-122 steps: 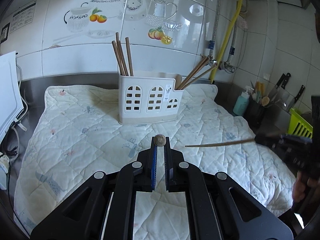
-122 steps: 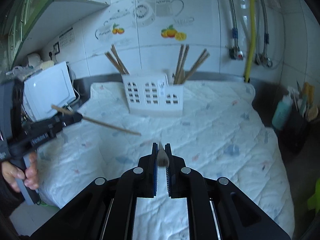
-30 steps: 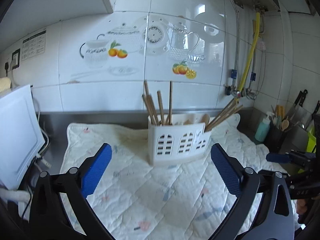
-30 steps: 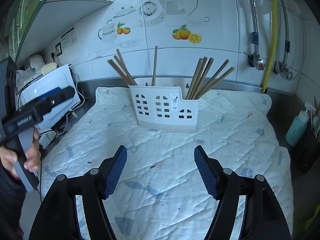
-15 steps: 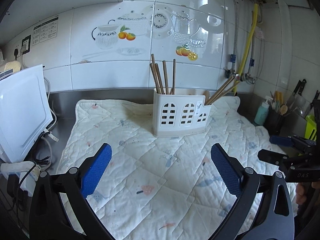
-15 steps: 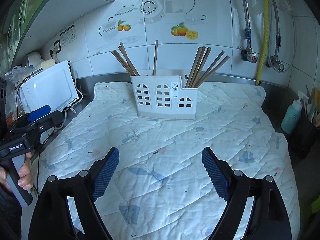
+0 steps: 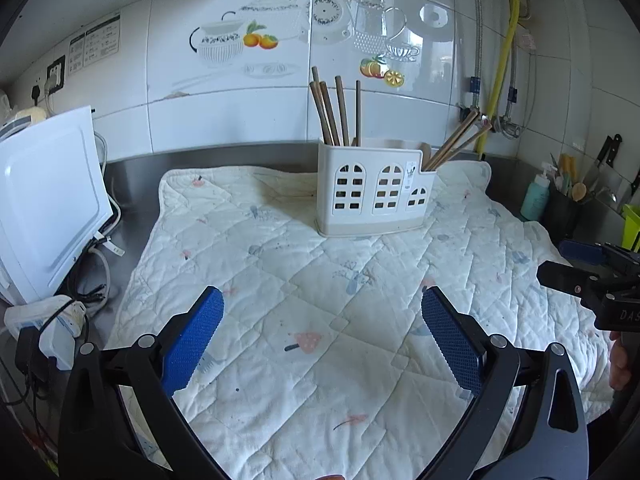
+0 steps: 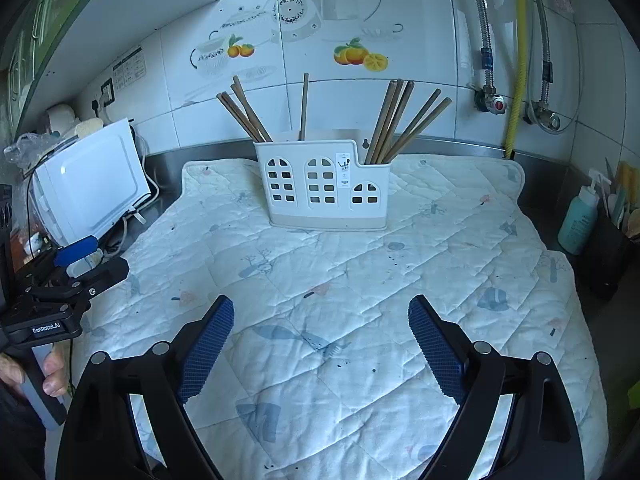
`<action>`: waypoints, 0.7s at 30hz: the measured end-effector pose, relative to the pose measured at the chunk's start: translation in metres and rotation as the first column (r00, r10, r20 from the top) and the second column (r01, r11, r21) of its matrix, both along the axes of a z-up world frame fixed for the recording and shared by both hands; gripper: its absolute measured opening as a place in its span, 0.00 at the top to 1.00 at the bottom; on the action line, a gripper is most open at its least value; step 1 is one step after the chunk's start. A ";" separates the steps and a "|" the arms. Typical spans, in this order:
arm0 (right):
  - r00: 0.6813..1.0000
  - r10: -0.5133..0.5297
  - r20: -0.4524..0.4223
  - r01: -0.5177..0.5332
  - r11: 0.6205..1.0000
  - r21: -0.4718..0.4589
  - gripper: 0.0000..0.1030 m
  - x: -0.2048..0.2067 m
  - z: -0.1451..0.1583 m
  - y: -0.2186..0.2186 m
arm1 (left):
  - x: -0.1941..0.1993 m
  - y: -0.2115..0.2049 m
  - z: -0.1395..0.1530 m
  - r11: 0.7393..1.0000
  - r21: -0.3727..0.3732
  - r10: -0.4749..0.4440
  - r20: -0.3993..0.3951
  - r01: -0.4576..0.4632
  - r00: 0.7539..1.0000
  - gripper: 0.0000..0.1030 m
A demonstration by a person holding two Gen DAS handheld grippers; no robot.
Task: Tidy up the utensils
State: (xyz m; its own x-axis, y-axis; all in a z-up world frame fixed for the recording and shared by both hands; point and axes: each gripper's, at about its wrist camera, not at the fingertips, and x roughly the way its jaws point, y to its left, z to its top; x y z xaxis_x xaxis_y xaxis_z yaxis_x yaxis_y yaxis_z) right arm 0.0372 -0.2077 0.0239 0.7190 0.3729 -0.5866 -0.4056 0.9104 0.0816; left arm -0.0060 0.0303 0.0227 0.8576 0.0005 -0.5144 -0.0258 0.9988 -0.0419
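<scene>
utensil holder: white, beige band at base, arched window cut-outs
chopsticks: brown wood
quilted mat: off-white, diamond stitching, small pale blue and pink prints
left gripper: black frame, blue dimpled pads
right gripper: black frame, blue dimpled pads
wall tiles: glossy white, teapot and orange fruit decals
pipe: yellow
bottle: teal
microwave: white
</scene>
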 end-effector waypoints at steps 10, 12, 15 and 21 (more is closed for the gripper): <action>1.000 -0.007 -0.002 0.007 1.000 -0.013 0.16 0.000 -0.006 0.003 | -0.001 0.001 -0.012 1.000 0.000 0.014 -0.033 -0.014 0.999 0.05; 1.000 -0.006 -0.002 0.006 1.000 -0.012 0.16 0.000 -0.006 0.003 | -0.001 0.001 -0.012 1.000 0.002 0.017 -0.034 -0.016 0.999 0.05; 1.000 -0.008 -0.001 0.008 1.000 -0.010 0.16 0.000 -0.006 0.002 | -0.001 0.001 -0.012 1.000 0.001 0.016 -0.035 -0.016 0.999 0.05; 1.000 -0.013 0.000 0.013 1.000 -0.011 0.15 -0.001 -0.005 0.001 | -0.002 0.000 -0.013 1.000 0.004 0.014 -0.035 -0.014 0.999 0.05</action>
